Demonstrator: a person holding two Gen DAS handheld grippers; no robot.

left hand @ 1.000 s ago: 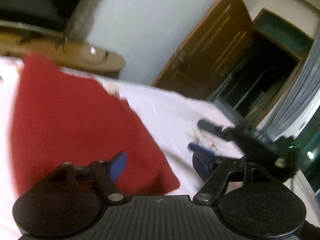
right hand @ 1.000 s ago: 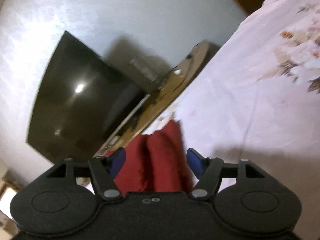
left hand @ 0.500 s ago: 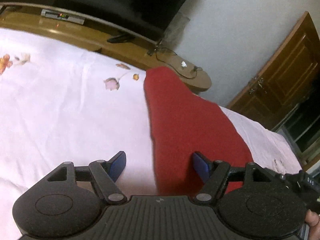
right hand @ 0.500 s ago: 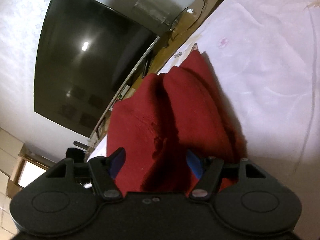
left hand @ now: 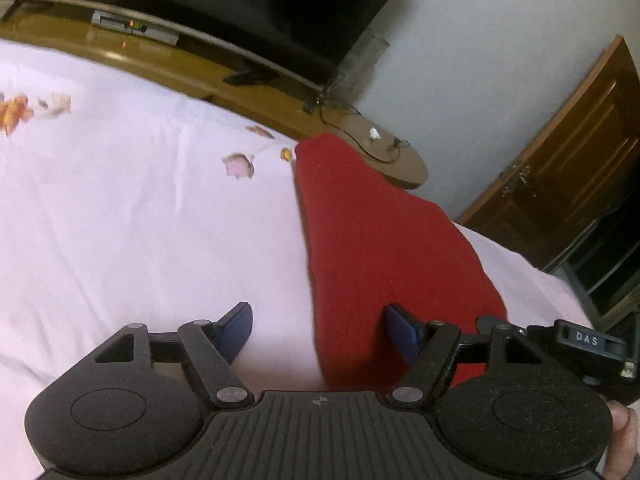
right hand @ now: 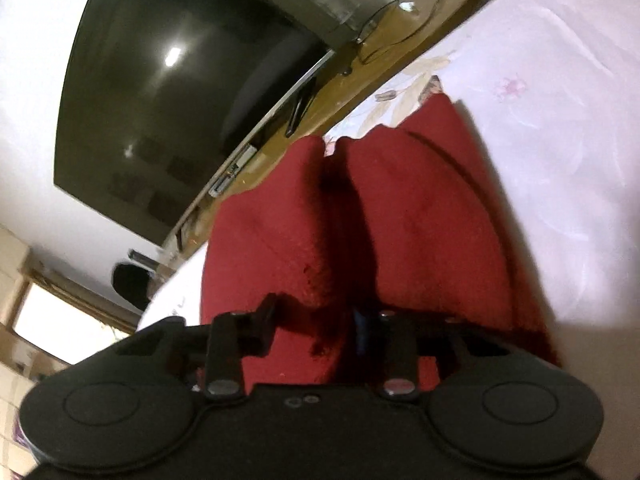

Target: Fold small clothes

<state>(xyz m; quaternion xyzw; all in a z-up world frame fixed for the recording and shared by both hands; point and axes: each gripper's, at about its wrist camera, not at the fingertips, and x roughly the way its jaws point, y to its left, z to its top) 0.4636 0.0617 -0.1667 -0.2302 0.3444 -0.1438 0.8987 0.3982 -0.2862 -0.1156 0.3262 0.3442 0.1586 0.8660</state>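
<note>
Red cloth [left hand: 384, 240] lies on the pink floral bed sheet [left hand: 120, 220] — its near end gathered and pinched in the right tool [right hand: 316, 336], jaws narrowed on the fabric. Left tool [left hand: 318, 332] hovers low, jaws wide, straddling the cloth's left edge, gripping nothing.

Dark television [left hand: 248, 4], wooden door [left hand: 568, 160].
</note>
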